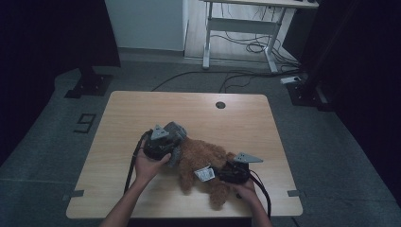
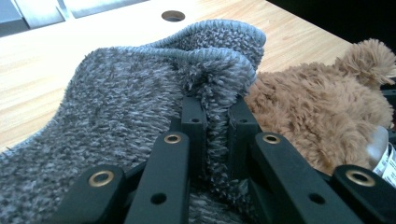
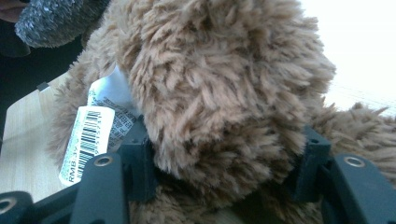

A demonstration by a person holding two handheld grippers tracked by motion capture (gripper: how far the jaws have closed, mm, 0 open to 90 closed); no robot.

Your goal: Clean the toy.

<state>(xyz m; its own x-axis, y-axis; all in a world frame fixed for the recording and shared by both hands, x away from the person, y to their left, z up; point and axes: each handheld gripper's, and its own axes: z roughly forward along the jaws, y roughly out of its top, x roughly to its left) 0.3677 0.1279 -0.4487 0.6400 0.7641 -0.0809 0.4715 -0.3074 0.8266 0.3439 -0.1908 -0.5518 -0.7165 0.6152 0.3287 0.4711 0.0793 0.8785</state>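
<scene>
A brown plush bear [image 1: 203, 158] lies on the wooden table [image 1: 156, 106] with a white barcode tag [image 1: 204, 174] on it. A grey fuzzy knitted garment [image 1: 176, 128] sits at the bear's left end. My left gripper [image 1: 174, 144] is shut on a fold of that garment [image 2: 140, 102]; in the left gripper view [image 2: 215, 135] the fabric is pinched between both jaws, with the bear [image 2: 317, 112] just beyond. My right gripper [image 1: 216, 173] grips the bear from the right. In the right gripper view [image 3: 224, 161] its jaws press into the plush body [image 3: 219, 84], next to the tag [image 3: 91, 135].
A round cable hole [image 1: 220, 104] lies near the table's far edge. Past the table stand a white desk frame [image 1: 241, 26], loose floor cables [image 1: 246, 47] and dark stand bases [image 1: 90, 85]. The person's forearms come in over the table's front edge.
</scene>
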